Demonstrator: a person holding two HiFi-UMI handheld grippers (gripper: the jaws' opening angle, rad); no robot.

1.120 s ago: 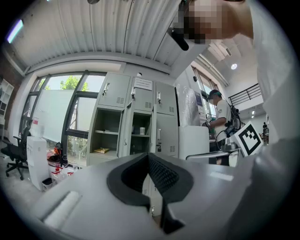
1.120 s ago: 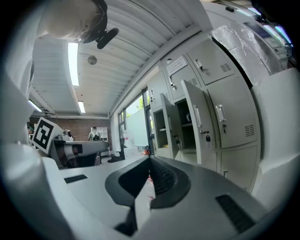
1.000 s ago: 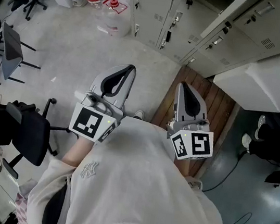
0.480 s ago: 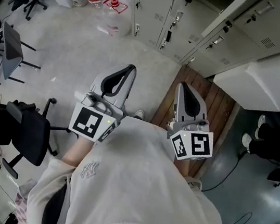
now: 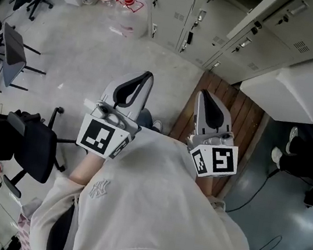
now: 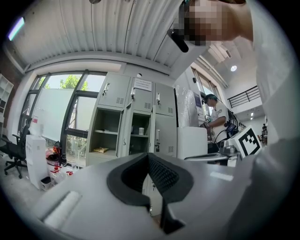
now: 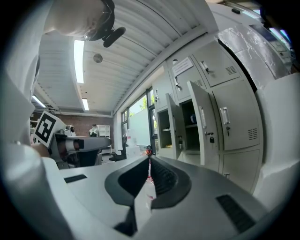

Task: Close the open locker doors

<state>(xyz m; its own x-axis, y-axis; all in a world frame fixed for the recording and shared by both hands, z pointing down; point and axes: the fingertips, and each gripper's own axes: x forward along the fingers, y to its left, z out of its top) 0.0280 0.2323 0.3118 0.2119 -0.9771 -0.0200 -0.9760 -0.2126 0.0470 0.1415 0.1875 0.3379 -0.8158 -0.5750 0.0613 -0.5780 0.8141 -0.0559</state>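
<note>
A row of grey lockers (image 5: pixel 180 13) stands ahead, a couple of steps away. In the left gripper view two compartments (image 6: pixel 107 136) gape open beside closed ones, with shelves and small items inside. The right gripper view shows their doors (image 7: pixel 199 124) swung outward, padlocks hanging on them. I hold both grippers close to my chest, apart from the lockers. My left gripper (image 5: pixel 147 76) is shut with nothing between its jaws. My right gripper (image 5: pixel 203 93) is shut and empty as well.
Water bottles (image 5: pixel 124 0) stand on the floor left of the lockers. Office chairs (image 5: pixel 17 146) sit at my left. A wooden platform (image 5: pixel 229 112) lies before the right-hand lockers, next to a white cabinet (image 5: pixel 304 86). Another person (image 6: pixel 216 117) stands in the background.
My leg and shoe have stepped slightly forward and the view has shifted a little toward the lockers. Both grippers keep the same pose, still shut.
</note>
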